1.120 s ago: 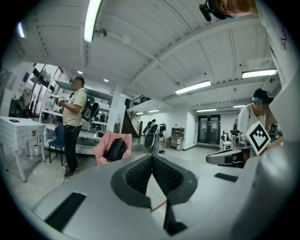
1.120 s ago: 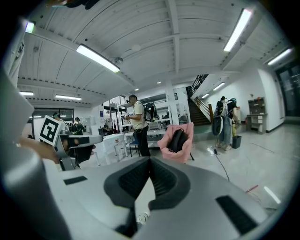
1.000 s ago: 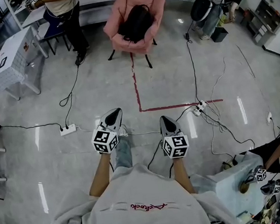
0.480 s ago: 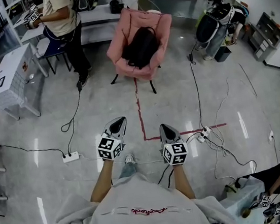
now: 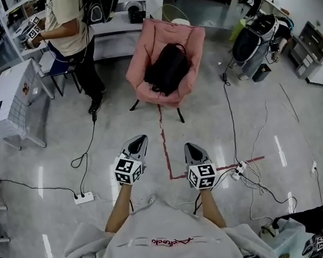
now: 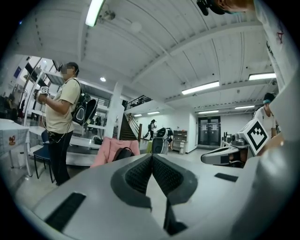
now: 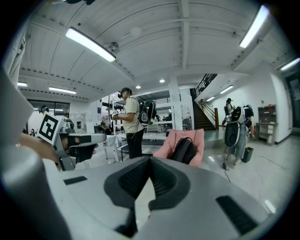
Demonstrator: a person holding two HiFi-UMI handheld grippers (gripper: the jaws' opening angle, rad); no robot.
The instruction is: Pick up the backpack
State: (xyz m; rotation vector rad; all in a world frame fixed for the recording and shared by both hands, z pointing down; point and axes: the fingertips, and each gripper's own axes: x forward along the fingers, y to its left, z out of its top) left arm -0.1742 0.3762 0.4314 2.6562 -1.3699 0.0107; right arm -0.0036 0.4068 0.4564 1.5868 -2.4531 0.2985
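Closer now than a second ago, the black backpack (image 5: 167, 69) lies on the seat of the pink armchair (image 5: 192, 41), well ahead of my left gripper (image 5: 138, 140) and right gripper (image 5: 190, 147). I see both clenched together, holding nothing.

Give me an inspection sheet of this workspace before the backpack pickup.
Surface: glossy grey floor with a red tape line.
Job's things: black backpack lies on the pink armchair, untouched.
Clutter: white table at left.
Grippers: left hand-held gripper and right hand-held gripper both shut, empty, well short of the armchair.
Cables: left power strip and right power strip, cords trailing across the floor.
Surroundings: standing person beside the table.
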